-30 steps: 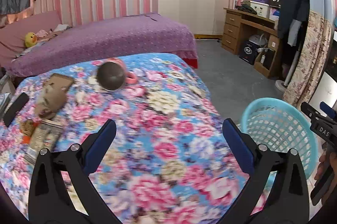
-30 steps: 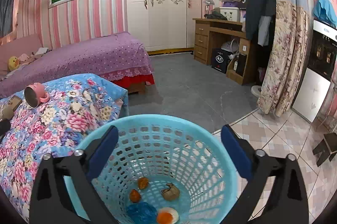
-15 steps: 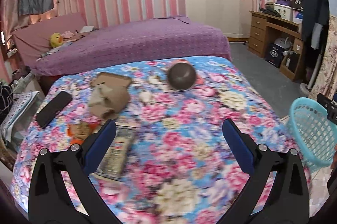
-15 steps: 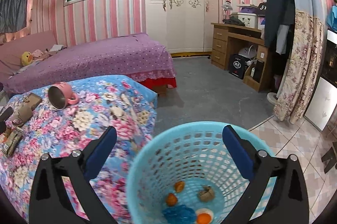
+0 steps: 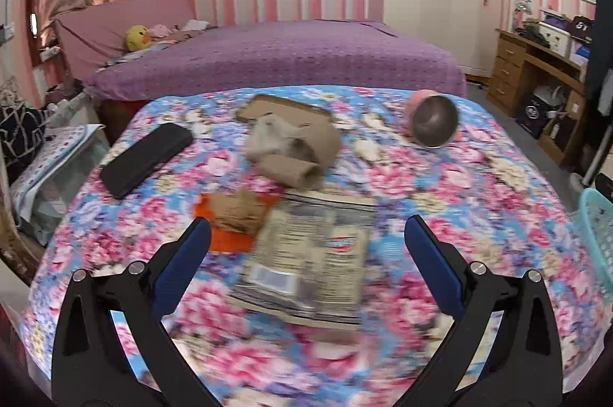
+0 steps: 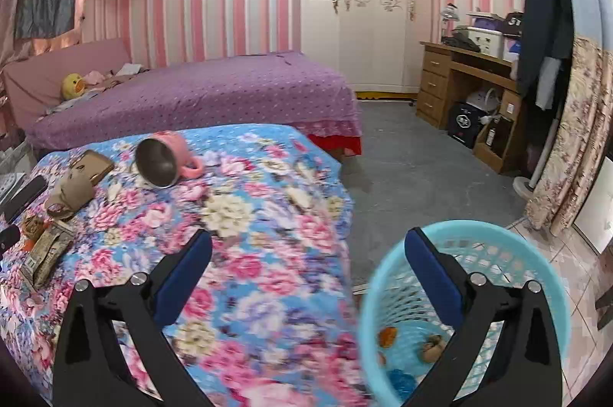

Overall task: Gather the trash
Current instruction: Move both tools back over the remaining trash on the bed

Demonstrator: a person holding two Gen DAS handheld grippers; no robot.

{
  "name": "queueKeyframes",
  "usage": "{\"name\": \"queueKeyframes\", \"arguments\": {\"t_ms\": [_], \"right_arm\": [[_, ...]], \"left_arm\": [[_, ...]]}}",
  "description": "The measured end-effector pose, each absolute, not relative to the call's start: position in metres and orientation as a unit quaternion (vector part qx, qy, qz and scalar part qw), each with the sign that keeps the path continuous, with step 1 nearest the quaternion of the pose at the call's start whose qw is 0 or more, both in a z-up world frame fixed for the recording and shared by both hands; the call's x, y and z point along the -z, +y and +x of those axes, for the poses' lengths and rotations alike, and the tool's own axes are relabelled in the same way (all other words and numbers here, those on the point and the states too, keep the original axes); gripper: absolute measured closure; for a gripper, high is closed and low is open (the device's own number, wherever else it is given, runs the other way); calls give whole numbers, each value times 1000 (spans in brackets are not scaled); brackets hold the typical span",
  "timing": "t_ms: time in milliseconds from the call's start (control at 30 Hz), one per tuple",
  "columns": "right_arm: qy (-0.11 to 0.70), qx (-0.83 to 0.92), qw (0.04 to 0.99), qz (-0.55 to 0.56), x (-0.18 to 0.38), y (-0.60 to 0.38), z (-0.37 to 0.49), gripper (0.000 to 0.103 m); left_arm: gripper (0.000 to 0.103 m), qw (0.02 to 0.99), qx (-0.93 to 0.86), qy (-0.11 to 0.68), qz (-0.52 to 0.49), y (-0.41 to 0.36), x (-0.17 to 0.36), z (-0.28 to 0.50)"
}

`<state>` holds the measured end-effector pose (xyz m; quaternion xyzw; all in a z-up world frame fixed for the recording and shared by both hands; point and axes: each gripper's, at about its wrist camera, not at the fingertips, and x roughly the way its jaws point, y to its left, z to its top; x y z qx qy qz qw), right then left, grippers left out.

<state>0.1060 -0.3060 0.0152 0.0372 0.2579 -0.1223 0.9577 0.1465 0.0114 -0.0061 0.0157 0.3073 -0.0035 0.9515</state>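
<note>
- Left gripper (image 5: 306, 234): fingers spread wide, nothing between them, above the flowered tablecloth (image 5: 479, 200).
- Right gripper (image 6: 306, 246): likewise spread and empty; its right finger overlaps the rim of the turquoise basket (image 6: 505, 253).
- Basket stands on the floor just beside the table edge. Bottom part hidden by the finger; an orange scrap (image 6: 387, 336), a brownish lump (image 6: 431, 353) and something blue (image 6: 400, 378) show inside, too small to name.
- Nearest trash, left view: flat printed packet (image 5: 306, 261), blurred, text unreadable, lying between the finger lines.
- Just left of it, touching: crumpled brown paper (image 5: 237, 211) on an orange piece (image 5: 226, 238), the latter mostly covered.
- Further back: curled brown cardboard (image 5: 295, 146), torn and rolled.
- Left of the cardboard: black flat case (image 5: 147, 158), apart from the trash.
- Far right: pink mug (image 5: 433, 119) tipped on its side, its opening toward the camera.
- Beyond the table: purple bed (image 5: 287, 58).
</note>
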Motion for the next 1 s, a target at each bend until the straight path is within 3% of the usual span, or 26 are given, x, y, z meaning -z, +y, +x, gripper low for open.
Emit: {"name": "queueKeyframes", "arguments": {"t_ms": [600,967,1000], "right_arm": [[285,79,955,37,5,-230,150,5],[322,58,944,40,21,-213,170,5],[324,54,944,37,22,-210,170,5]], "left_arm": [[8,928,-58,365,-42,108,37,178],[41,924,-26,379,-37,74,47,216],[48,923,-26,381,-36,72,49,219]]}}
